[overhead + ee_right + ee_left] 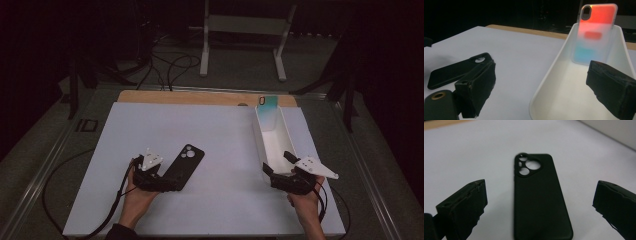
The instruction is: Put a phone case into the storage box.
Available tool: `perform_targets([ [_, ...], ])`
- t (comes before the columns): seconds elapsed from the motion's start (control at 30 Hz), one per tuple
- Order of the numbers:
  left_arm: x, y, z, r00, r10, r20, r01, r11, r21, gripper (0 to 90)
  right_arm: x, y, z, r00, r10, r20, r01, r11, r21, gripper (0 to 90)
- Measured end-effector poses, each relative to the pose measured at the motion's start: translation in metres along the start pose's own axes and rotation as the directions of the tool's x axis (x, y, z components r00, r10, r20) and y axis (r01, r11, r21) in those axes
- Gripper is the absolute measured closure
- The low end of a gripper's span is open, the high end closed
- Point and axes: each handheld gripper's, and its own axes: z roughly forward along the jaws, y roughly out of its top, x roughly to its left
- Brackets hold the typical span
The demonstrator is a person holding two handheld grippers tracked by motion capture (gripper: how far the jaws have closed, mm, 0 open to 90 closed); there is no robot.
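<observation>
on the white counter (215, 150) the biggest thing is the long white tray (274, 137) at the right side, with a pale, colour-shifting case (267, 104) leaning upright against its far end. nearer the middle-left lies the black case (185, 166), flat, its camera cut-out pointing away from the person.

left tool (165, 184) sits at the near end of the black case, jaws spread wide, one on each side of it and touching neither long edge as far as the left gripper view shows. to take it cleanly, i'd judge the jaws should drop level with the counter and close across the narrow width near the lower third, so the soft shell doesn't bow or flip; a slight tilt to get one jaw under the edge may help.

right tool (278, 168) is open too, straddling the tray's near end, one jaw outside the wall and one over the inside; it grips nothing. holding that wall would steady the tray for a drop-in.

no brand, label or writing can be read on either case or the tray; the far case is too blurred to be sure.
</observation>
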Motion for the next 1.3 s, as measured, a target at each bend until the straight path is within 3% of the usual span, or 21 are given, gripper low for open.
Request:
perform_targets([
  [0.17,-0.001,0.0,0.017,0.9999,0.003,0.014,-0.004,0.998,0.064,0.0,0.0,0.0,0.0,1.0,-0.001,0.001,0.001,1.0,-0.001,8.7],
  [0.5,0.001,-0.002,0.03,0.9992,0.004,0.04,-0.009,0.9912,0.132,0.0,-0.001,-0.001,0.001,1.0,0.002,0.007,-0.002,1.0,0.002,8.7],
  [0.87,-0.002,-0.004,0.043,0.9999,0.001,0.017,-0.004,0.979,0.204,0.0,-0.001,-0.002,0.001,0.9999,0.004,0.013,-0.004,1.0,0.006,8.7],
  [1.3,-0.006,-0.004,0.053,0.9998,0.005,0.017,-0.009,0.9685,0.249,1.2,-0.002,-0.004,0.002,0.9998,0.01,0.02,-0.01,1.0,0.009,8.7],
])
